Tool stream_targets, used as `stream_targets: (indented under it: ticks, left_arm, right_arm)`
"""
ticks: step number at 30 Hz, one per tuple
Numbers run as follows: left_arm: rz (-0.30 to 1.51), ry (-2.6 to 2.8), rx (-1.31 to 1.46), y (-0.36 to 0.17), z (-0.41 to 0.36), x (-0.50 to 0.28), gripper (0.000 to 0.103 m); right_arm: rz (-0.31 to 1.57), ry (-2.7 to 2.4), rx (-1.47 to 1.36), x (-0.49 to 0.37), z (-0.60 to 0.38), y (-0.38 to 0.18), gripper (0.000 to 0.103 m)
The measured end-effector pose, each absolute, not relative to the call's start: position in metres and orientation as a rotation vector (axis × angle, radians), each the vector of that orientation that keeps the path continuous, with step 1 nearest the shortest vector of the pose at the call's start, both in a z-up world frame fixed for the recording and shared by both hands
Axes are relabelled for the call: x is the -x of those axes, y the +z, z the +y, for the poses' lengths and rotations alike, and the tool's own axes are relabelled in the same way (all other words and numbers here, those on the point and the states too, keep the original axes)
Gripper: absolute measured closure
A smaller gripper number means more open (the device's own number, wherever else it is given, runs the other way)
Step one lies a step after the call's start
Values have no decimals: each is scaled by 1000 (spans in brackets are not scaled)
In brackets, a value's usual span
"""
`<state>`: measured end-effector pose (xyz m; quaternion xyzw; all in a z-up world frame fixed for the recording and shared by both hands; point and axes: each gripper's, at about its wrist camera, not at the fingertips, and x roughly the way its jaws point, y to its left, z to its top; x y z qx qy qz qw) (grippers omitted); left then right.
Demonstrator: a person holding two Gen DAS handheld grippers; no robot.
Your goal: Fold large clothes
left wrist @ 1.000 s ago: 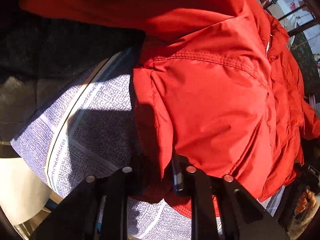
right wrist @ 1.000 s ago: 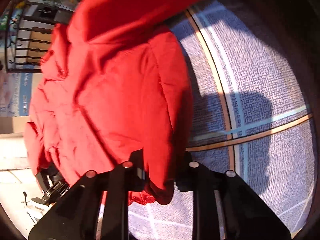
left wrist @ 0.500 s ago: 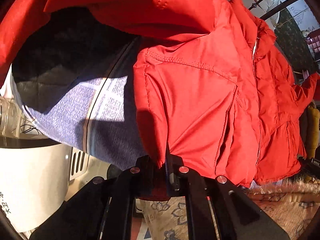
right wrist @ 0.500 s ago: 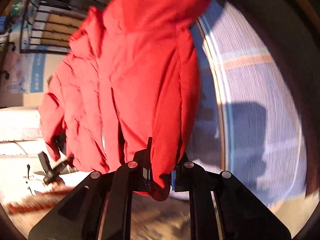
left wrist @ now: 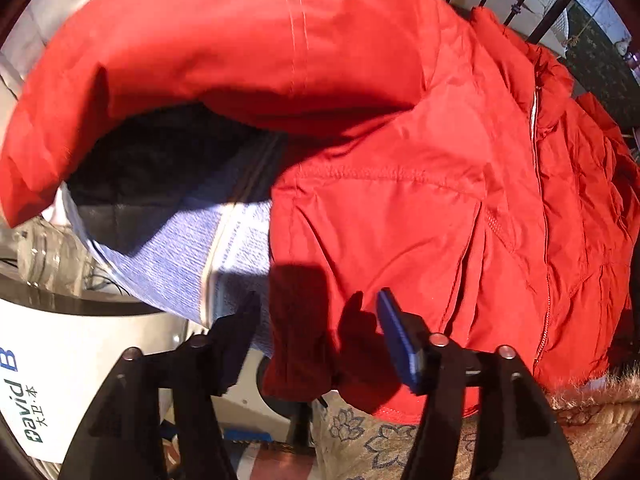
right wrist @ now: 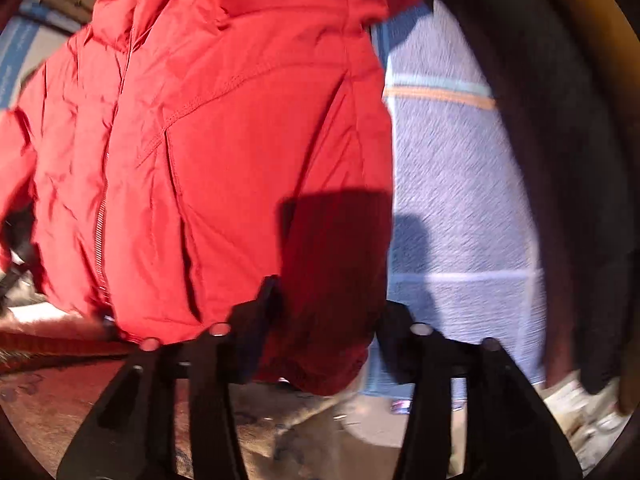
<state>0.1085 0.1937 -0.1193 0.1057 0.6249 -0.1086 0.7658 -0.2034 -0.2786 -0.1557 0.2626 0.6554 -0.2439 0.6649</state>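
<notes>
A: What fills the left wrist view?

B: A red quilted puffer jacket point(left wrist: 400, 216) with a silver zipper, spread from the upper left of the frame across to the right edge. It lies on a blue-and-white woven cloth with tan stripes point(left wrist: 180, 248), which shows in the middle left.

A: And the left claw point(left wrist: 316, 320)?

B: Its two black fingers stand apart at the bottom centre. The jacket's lower hem hangs in the gap between them, but neither finger presses it. One finger carries a blue pad point(left wrist: 398, 340).

A: What else is in that view?

B: A white appliance with blue lettering point(left wrist: 60, 368) in the lower left, and a beige floral-patterned rug point(left wrist: 360, 440) along the bottom.

A: The right wrist view?

B: The same jacket point(right wrist: 224, 152) takes up the left and centre of the frame; the woven cloth point(right wrist: 452, 200) fills the right. The picture is blurred.

A: The right claw point(right wrist: 332, 316)?

B: Also spread wide, with the shadowed jacket hem between the fingers, loose. Black window bars point(left wrist: 520, 4) cross the upper right of the left view.
</notes>
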Motion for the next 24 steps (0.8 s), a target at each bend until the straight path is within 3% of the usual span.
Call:
stream_targets:
  ticks: [1, 2, 8, 11, 17, 19, 23, 24]
  left_arm:
    - [1321, -223, -250, -110, 196, -104, 32]
    - [1283, -203, -283, -102, 194, -104, 32]
    - [1224, -261, -308, -78, 180, -89, 32]
    - [1234, -356, -333, -92, 130, -69, 32]
    - [1323, -509, -575, -153, 62, -42, 29]
    - [1349, -521, -657, -173, 51, -38, 25]
    - [1394, -488, -681, -200, 47, -47, 7]
    - [1403, -480, -669, -204, 48, -50, 5]
  right_arm:
    - [1484, -570, -530, 207, -277, -149, 33]
    - [1488, -596, -457, 202, -273, -140, 30]
    - [1460, -626, -311, 186, -264, -104, 29]
    - [1420, -520, -273, 154, -242, -101, 23]
    - [1512, -344, -172, 104, -200, -151, 23]
    - [1601, -324, -136, 94, -191, -180, 21]
    - [1659, -345, -110, 88, -187, -212, 6]
    - [1671, -348, -119, 85, -189, -217, 6]
